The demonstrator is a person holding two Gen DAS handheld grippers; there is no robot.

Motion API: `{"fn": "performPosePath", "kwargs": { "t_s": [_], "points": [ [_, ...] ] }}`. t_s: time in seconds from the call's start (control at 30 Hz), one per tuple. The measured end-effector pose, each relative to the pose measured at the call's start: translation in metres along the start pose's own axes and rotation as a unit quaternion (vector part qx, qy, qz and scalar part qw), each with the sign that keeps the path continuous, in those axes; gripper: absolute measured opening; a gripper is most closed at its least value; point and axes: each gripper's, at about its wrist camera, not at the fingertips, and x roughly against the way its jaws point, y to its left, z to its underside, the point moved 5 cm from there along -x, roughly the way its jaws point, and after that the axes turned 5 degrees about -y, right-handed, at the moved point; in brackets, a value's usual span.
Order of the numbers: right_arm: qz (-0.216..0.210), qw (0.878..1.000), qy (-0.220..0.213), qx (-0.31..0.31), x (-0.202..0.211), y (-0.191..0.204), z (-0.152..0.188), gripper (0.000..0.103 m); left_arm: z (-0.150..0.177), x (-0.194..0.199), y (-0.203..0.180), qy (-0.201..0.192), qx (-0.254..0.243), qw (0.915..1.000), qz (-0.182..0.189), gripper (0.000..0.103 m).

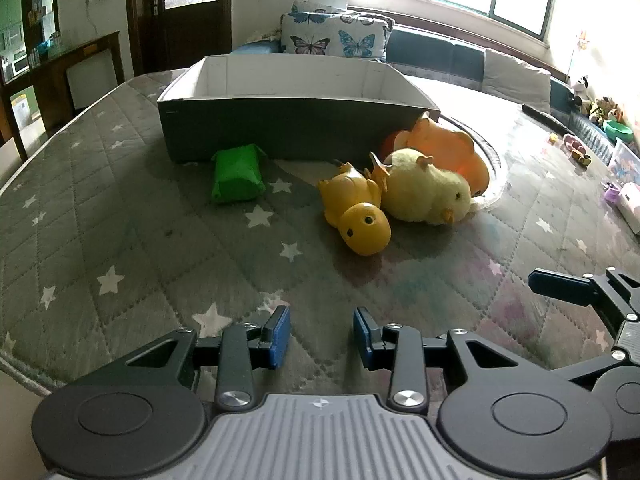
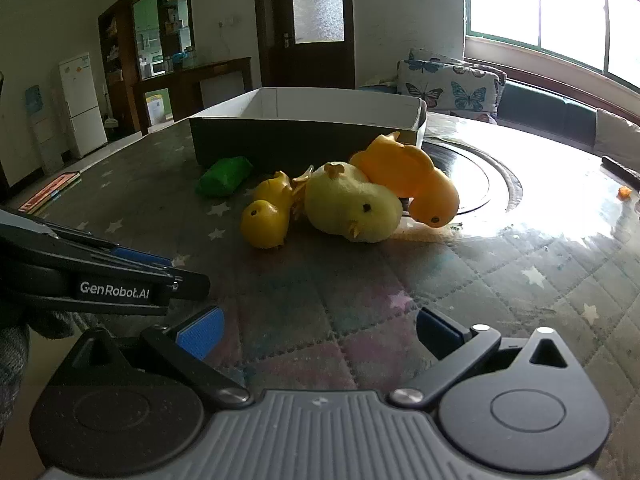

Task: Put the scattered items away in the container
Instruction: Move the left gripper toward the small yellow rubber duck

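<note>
Blue-padded left gripper [image 1: 321, 335] and right gripper [image 2: 320, 334] hover low over the quilted star-print mat [image 1: 120, 240], both jaws open, empty, facing the toy chicks [image 1: 424, 192].

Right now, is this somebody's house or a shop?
Most likely somebody's house, a living or dining room. There is a sofa with butterfly cushions under the window, a fridge in the far corner, and toy ducks lying beside a box on a padded table cover.

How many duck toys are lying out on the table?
3: small yellow duck in front, fuzzy chick touching its right, orange duck behind beside the box. Box interior unseen.
</note>
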Motion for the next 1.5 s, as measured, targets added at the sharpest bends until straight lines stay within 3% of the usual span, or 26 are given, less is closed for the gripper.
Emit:
{"fn": "performPosePath", "kwargs": {
  "t_s": [1.5],
  "points": [
    [-0.006,1.000,0.010,-0.004,-0.044,-0.012,-0.031,0.103,-0.042,-0.034,0.007,0.012,0.005,0.9998,0.016,0.038]
  ]
}}
